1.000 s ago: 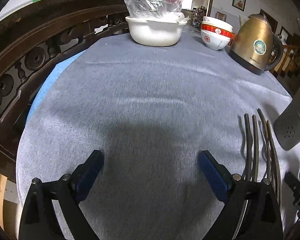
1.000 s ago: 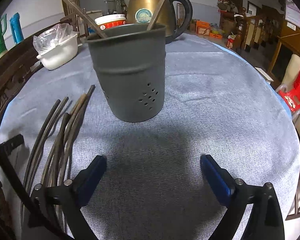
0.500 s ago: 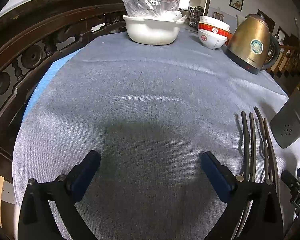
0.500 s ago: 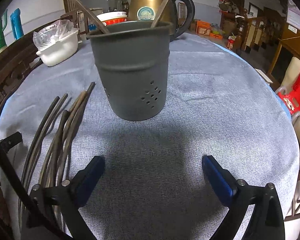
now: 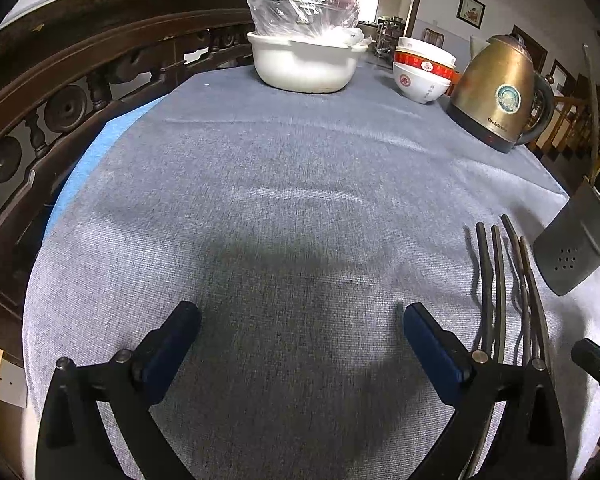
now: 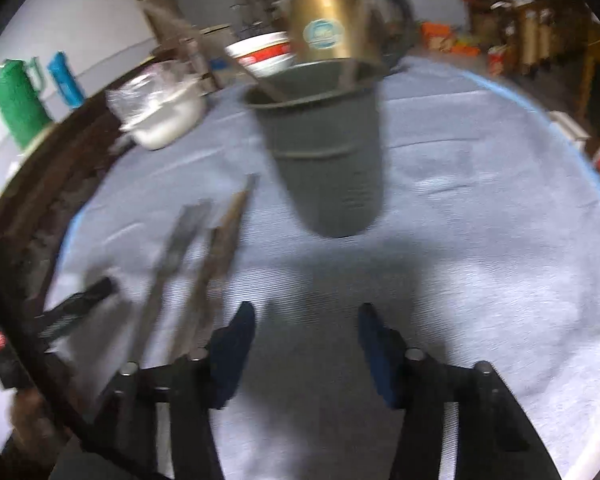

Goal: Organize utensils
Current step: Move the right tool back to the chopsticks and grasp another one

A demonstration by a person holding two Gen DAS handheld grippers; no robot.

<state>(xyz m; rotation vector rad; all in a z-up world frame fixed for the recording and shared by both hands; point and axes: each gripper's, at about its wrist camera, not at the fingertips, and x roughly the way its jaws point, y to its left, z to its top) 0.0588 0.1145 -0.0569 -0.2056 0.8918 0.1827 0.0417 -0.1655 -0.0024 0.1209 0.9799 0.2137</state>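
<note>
Narrowed since the earlier frame: right gripper (image 6: 306,344) fingers closing to half apart, nothing between, view swung toward the chopsticks (image 6: 204,264) loose on the counter (image 6: 480,220). Left gripper (image 5: 300,336) fingers wide apart, empty, over bare cloth. Two sticks already in the grey utensil holder (image 6: 328,152). Next, likely: shift left, close on one stick, lift it in. Kettle (image 5: 500,92) label: only "Orel…" legible.

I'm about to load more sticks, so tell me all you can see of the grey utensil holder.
The grey utensil holder is a round metal-looking cup with a rolled rim, a ridge around its body and small drain holes low on its wall. It stands on the grey tablecloth, right of the loose chopsticks, with two sticks leaning inside. Neither gripper touches it.
</note>
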